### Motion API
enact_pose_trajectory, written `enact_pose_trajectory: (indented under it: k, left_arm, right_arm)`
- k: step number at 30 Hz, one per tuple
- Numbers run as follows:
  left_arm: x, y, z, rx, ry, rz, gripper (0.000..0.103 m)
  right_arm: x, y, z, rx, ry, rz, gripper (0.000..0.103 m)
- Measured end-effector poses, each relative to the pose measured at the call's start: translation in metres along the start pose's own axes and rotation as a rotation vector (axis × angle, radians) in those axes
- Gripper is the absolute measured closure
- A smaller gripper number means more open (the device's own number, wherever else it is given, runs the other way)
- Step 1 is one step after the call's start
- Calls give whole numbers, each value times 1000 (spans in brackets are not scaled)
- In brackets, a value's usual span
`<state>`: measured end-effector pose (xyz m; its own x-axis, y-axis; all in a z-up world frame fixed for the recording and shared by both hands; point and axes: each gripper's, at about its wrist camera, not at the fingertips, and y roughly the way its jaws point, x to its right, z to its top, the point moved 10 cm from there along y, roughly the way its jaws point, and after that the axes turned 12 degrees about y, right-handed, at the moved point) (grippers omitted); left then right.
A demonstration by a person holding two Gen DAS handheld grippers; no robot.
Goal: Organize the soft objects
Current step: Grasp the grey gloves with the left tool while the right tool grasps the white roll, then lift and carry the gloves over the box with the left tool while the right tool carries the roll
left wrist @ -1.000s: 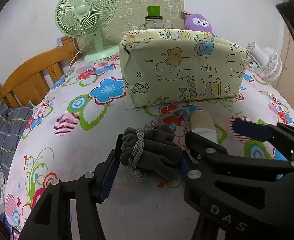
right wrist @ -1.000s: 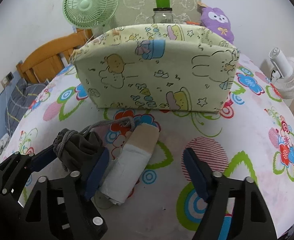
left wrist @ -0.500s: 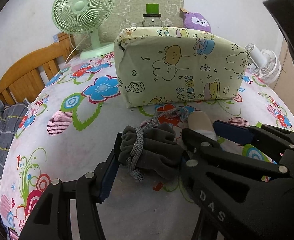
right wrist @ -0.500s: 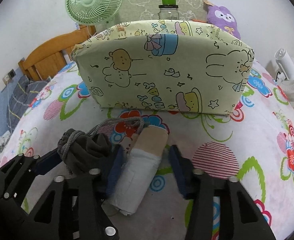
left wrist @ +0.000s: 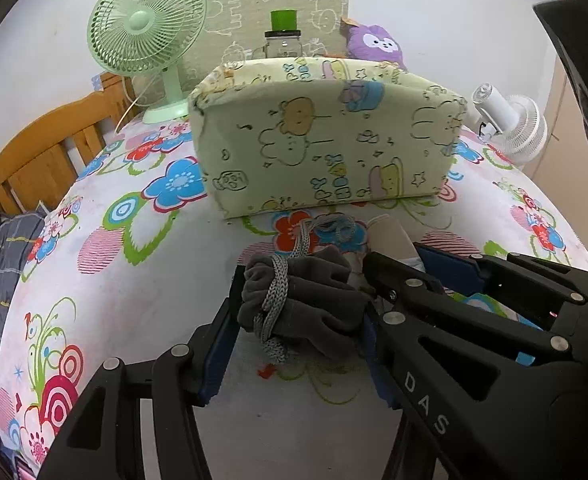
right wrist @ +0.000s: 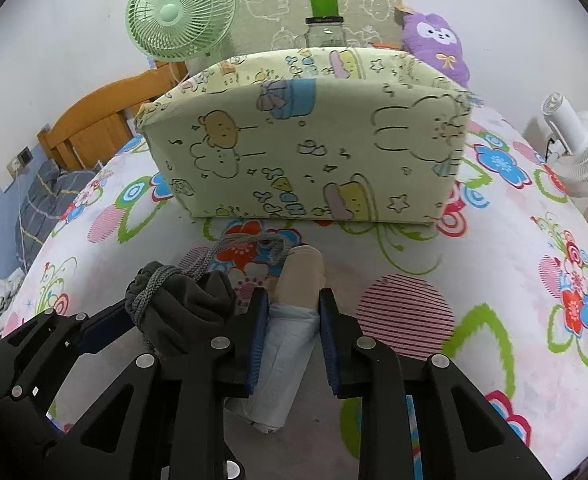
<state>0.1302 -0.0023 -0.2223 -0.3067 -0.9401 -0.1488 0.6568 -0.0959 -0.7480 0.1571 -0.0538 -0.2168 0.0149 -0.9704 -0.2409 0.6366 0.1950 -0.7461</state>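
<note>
My left gripper is shut on a dark grey bundled cloth tied with a grey knitted cord, resting on the floral tablecloth. The bundle also shows in the right wrist view. My right gripper is shut on a rolled white and beige sock that lies just right of the bundle; its beige end peeks out in the left wrist view. A pale green cartoon-print fabric bin stands just beyond both, also in the left wrist view.
A green desk fan, a green-capped jar and a purple plush stand behind the bin. A white fan lies at the right table edge. A wooden bed frame is at left.
My right gripper moved forward and closed its fingers on the rolled sock. My left gripper stayed shut on the grey bundle.
</note>
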Motion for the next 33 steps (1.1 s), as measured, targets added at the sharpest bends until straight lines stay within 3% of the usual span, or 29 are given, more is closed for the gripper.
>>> enact_pose_trajectory:
  k: [16,33]
  left_arm:
    - [22,-20,25,50,5,5,42]
    - [32,-71,68,150,8,33,42]
  right_arm:
    - [24,-33,15,60,29,4,75]
    - [23,-92,52,162,16,41,75]
